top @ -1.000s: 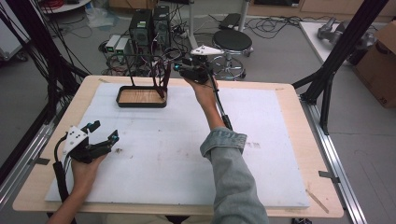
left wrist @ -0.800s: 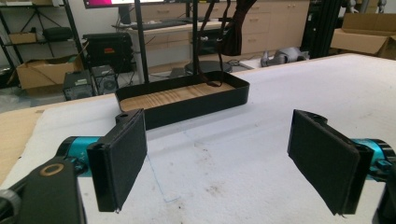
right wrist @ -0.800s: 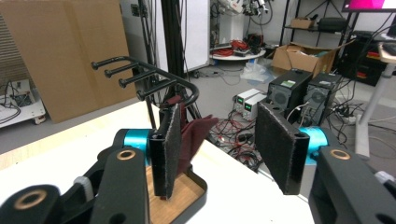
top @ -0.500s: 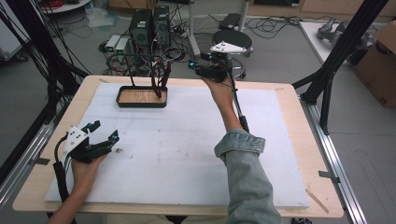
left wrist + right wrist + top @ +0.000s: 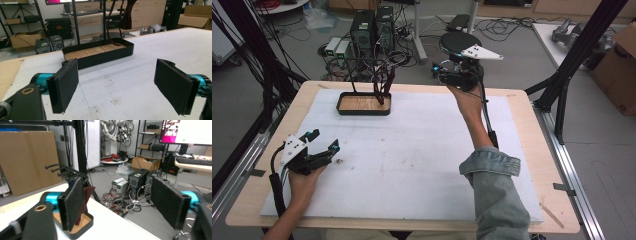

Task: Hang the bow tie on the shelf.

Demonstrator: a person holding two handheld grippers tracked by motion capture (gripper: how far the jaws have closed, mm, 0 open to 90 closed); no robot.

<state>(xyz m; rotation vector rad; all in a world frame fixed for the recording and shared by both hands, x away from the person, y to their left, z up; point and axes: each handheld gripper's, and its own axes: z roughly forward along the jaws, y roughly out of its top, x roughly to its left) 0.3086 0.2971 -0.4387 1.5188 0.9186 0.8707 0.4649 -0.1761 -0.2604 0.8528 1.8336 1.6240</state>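
Right gripper (image 5: 438, 71) just opened wide, empty, beside dark red straps (image 5: 382, 85) on rack (image 5: 362, 60). Left gripper (image 5: 324, 145) open, empty, resting on white mat (image 5: 422, 150). Hanging step likely done; next, probably fetching another item.

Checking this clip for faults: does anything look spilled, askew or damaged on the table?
Nothing stands out. The black tray sits flat and square on the white mat, its rack upright with dark red straps hanging. The mat only has faint scuffs.
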